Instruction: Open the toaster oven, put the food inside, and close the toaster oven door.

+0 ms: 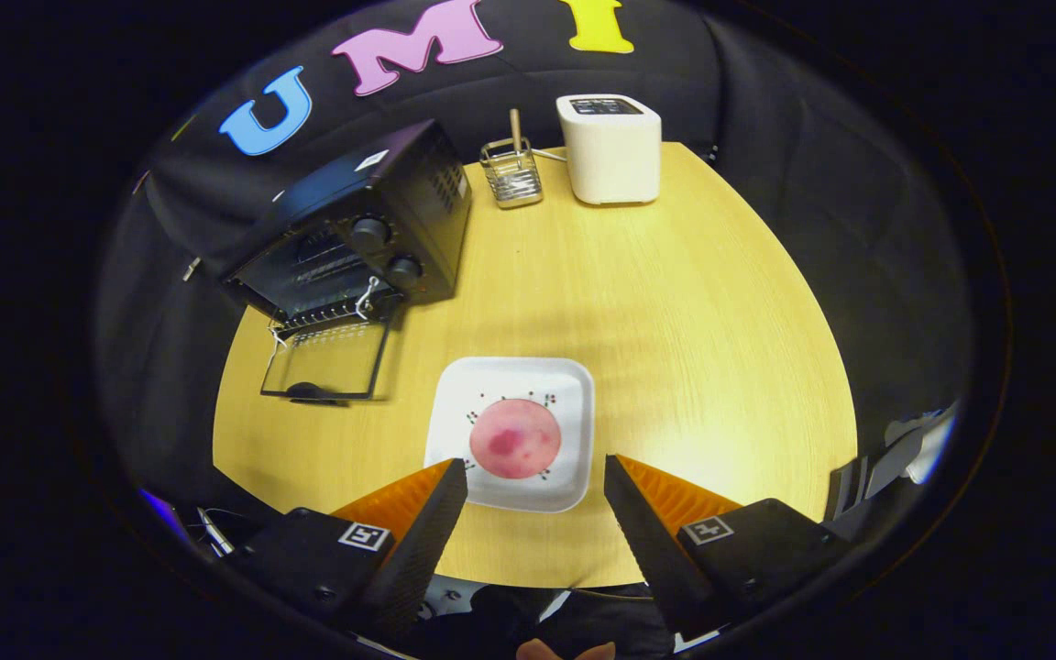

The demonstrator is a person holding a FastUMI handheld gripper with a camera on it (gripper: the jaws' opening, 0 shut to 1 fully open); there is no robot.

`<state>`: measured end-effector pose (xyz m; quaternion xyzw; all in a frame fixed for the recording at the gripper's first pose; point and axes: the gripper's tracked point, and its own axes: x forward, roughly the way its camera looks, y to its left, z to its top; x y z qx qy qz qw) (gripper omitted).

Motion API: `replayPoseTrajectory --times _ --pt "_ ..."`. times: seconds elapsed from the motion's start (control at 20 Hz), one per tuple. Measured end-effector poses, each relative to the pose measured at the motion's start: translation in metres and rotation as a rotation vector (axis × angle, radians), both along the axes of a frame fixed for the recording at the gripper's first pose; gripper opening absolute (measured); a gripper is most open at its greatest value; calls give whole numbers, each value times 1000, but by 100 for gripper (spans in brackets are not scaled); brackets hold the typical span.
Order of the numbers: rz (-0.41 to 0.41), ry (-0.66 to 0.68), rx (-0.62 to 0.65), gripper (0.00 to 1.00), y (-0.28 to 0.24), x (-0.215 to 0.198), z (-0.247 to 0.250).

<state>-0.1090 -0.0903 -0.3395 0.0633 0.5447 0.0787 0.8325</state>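
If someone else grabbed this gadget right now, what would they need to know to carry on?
Gripper: open, holding nothing, its fingers either side of the near edge of the plate.
Food: a pink round piece lying on the white plate, on the table, just ahead of the fingers.
Toaster oven: beyond the plate to the left, its door already folded down flat onto the table.
Done: oven opened.
Left: pick up the food, put it inside the oven, then close the door.

hand-held gripper (535, 481) fingers spread wide, holding nothing
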Motion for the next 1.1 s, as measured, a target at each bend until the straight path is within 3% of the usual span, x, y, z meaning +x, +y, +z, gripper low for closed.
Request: replayPoseTrajectory --times 0.35,0.65,0.75,0.85,0.9,0.95,1.0,1.05,1.1 --pt "-33 100 43 99 -29 11 -33" --pt "-48 180 100 98 -17 19 -59" --pt "-64 205 123 90 -9 22 -65" --pt "-70 230 122 90 -7 24 -74" --pt "-77 244 126 86 -3 24 -80" --pt "-80 260 123 66 -2 22 -87" --pt "-81 274 108 62 -4 22 -90" --pt "-74 289 88 46 -6 19 -95" --pt "-86 287 76 38 -10 21 -96"
